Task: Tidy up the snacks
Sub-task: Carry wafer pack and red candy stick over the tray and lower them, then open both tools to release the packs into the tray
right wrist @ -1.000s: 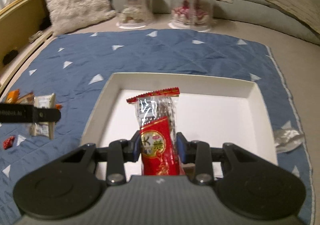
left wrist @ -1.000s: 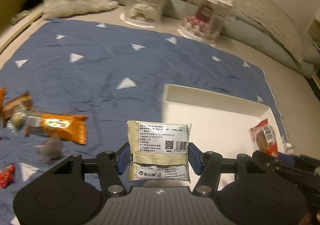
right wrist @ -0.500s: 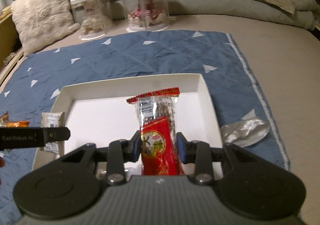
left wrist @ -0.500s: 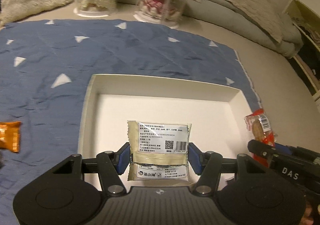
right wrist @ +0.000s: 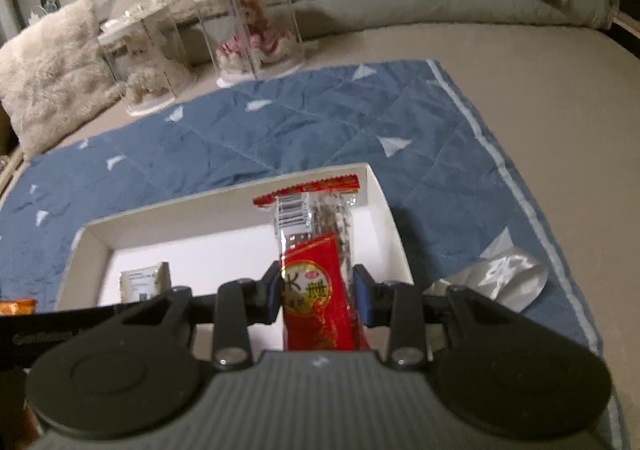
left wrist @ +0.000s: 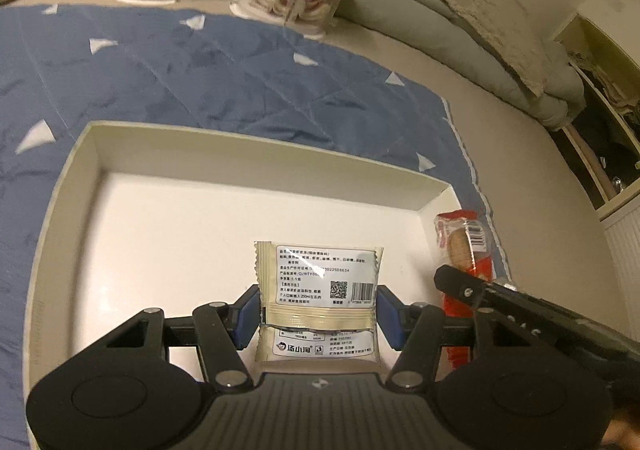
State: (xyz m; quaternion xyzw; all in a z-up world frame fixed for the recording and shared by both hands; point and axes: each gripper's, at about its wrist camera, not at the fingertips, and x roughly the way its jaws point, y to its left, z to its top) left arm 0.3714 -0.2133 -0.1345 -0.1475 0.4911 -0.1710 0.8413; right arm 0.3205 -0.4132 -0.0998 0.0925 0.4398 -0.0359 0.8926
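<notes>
Over the shallow white rectangular tray (left wrist: 256, 154) on the blue quilted mat (left wrist: 200, 70), my left gripper (left wrist: 318, 314) is clamped on a flat beige foil sachet with a printed label (left wrist: 318, 282). To its right, my right gripper (right wrist: 316, 292) pinches a long red-and-clear wrapped snack bar (right wrist: 316, 250) above the tray's right end. I'd lower each close to the floor before letting go, sachet left, bar right, laid flat and apart so neither lands on the rim.
</notes>
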